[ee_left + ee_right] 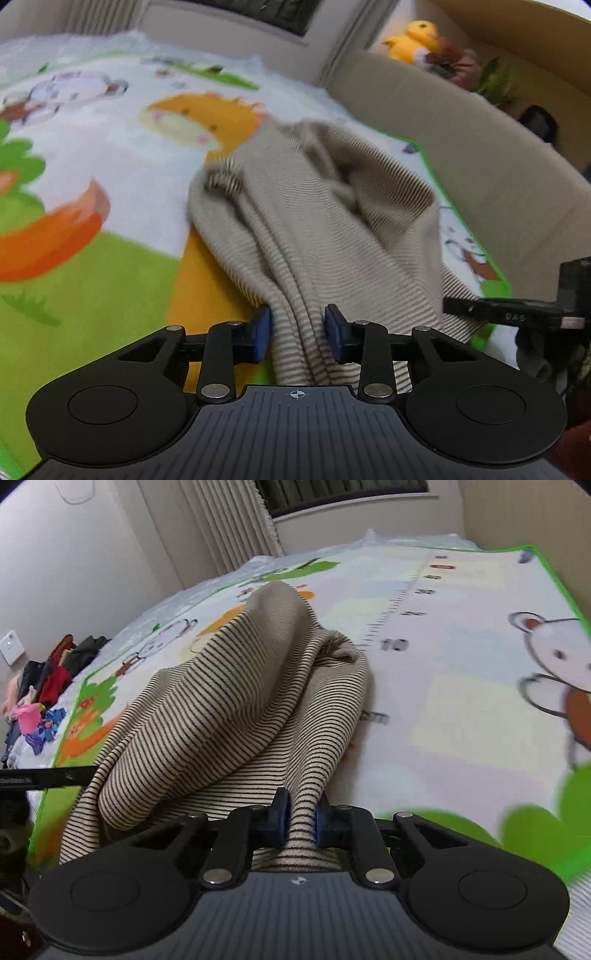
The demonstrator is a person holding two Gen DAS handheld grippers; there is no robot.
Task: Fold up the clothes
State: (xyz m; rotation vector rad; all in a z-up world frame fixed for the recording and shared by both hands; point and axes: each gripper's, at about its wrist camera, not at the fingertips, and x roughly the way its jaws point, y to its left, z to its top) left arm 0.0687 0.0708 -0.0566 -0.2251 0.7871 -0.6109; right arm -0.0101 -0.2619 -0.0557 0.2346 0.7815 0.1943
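Both the left gripper (298, 332) and right gripper (303, 821) jaws pinch the striped garment (236, 709) bunched between them.

A cartoon play mat (461, 701) covers the surface. A yellow plush toy (413, 40) sits beyond it; a pile of clothes (40, 698) lies by the wall.

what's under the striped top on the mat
The striped top lies bunched on the cartoon play mat, with both grippers pinching its near edge. Mat shows all around it; whatever lies beneath its raised folds is covered.
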